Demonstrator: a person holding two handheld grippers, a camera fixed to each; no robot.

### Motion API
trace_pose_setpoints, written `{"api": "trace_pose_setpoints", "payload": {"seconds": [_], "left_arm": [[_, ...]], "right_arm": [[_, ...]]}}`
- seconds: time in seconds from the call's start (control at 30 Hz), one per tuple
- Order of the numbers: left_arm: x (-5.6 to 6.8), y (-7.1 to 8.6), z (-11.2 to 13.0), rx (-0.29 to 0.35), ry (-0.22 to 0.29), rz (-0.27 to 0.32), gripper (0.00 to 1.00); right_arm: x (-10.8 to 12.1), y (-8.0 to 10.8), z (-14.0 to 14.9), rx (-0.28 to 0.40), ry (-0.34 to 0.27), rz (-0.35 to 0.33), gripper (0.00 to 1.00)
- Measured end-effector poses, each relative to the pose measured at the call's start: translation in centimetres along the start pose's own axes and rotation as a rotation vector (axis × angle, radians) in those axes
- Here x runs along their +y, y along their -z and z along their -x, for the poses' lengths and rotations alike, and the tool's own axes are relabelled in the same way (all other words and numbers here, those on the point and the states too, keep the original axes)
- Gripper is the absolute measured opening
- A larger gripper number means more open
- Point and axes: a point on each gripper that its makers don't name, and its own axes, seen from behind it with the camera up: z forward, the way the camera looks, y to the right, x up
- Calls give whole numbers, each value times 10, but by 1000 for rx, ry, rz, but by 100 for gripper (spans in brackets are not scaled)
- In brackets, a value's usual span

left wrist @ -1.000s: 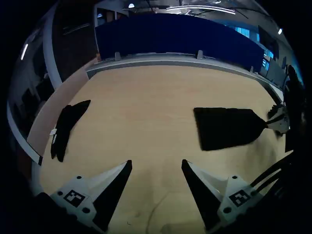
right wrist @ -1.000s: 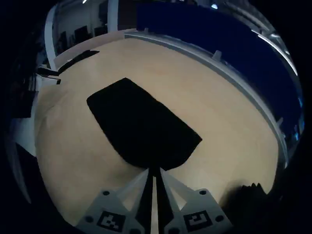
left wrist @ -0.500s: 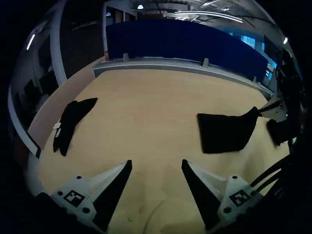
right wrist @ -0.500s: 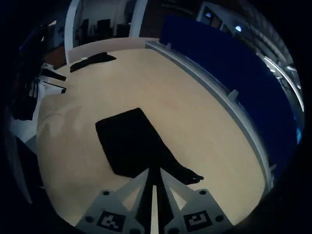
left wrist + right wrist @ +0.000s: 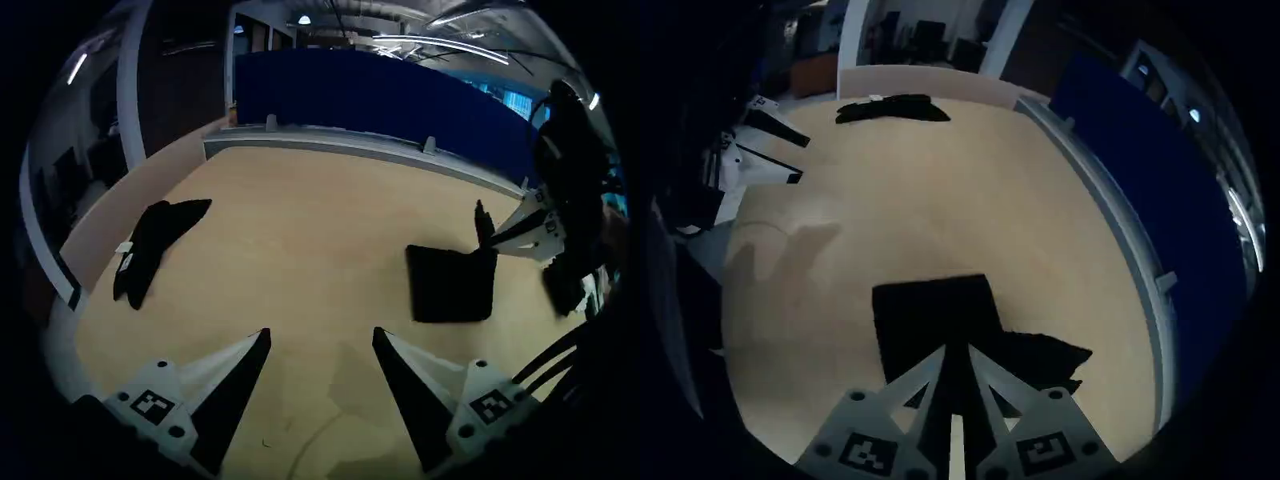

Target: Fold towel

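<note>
Black towel (image 5: 448, 284) lies on the pale wooden table (image 5: 320, 200), right of centre in the left gripper view. The right gripper (image 5: 500, 240) reaches in from the right edge, fingers pointing left and pinched on the towel's raised edge. In the right gripper view the flat part runs straight up the frame from those closed fingers, and a loose flap spills to the lower right. The left gripper (image 5: 320, 332) hovers at the bottom, fingers wide apart, holding nothing. Another dark cloth (image 5: 156, 240) lies far left.

Dark towel (image 5: 448, 284), part-folded, one edge lifted.
</note>
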Motion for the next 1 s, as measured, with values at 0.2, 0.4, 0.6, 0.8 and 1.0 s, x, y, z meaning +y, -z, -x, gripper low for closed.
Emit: {"api": "trace_pose_setpoints", "payload": {"seconds": [0.2, 0.4, 0.6, 0.8, 1.0], "left_arm": [[-4, 2, 5, 1, 25, -10, 94], [-3, 2, 12, -9, 48, -10, 94], [1, -1, 15, -13, 43, 1, 94], [3, -3, 13, -13, 29, 5, 94], [5, -3, 10, -11, 34, 8, 94]], "right_arm": [[-40, -43, -14, -7, 4, -89, 5], [-63, -80, -4, -43, -76, -143, 5], [-63, -81, -6, -23, -119, -141, 18], [-56, -71, -4, -7, -151, -111, 70], [-52, -61, 2, 4, -201, -87, 71]]}}
